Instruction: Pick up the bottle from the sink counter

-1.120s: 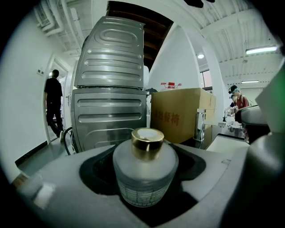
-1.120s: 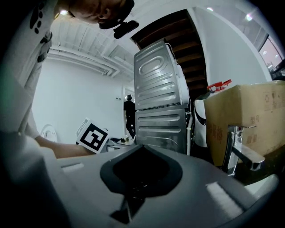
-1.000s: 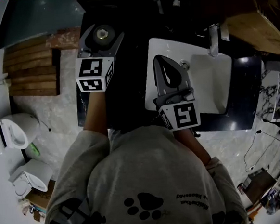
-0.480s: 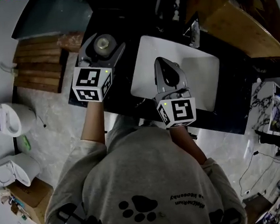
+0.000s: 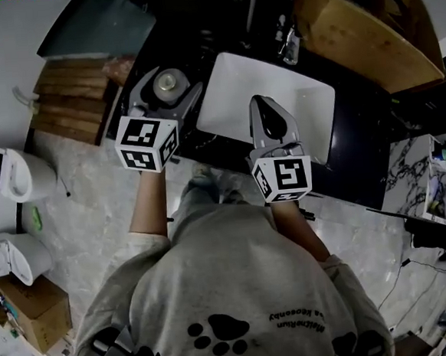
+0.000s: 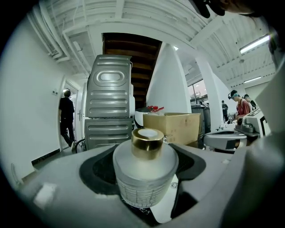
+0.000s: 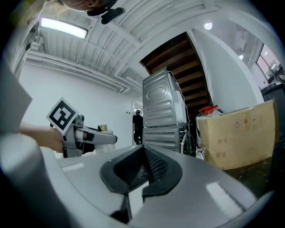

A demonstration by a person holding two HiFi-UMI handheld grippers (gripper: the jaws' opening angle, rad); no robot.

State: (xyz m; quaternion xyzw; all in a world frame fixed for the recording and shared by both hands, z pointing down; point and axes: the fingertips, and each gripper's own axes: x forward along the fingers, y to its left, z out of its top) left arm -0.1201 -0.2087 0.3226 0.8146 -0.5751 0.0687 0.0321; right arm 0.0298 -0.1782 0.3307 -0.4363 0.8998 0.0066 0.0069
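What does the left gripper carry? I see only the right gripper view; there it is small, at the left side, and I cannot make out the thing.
Observer: The left gripper is closed on a frosted white bottle with a gold cap.
Operator: Over what is it?
Observer: In the head view it shows over the dark counter, left of the white sink.
Operator: And where is my right gripper?
Observer: The right gripper shows over that sink.
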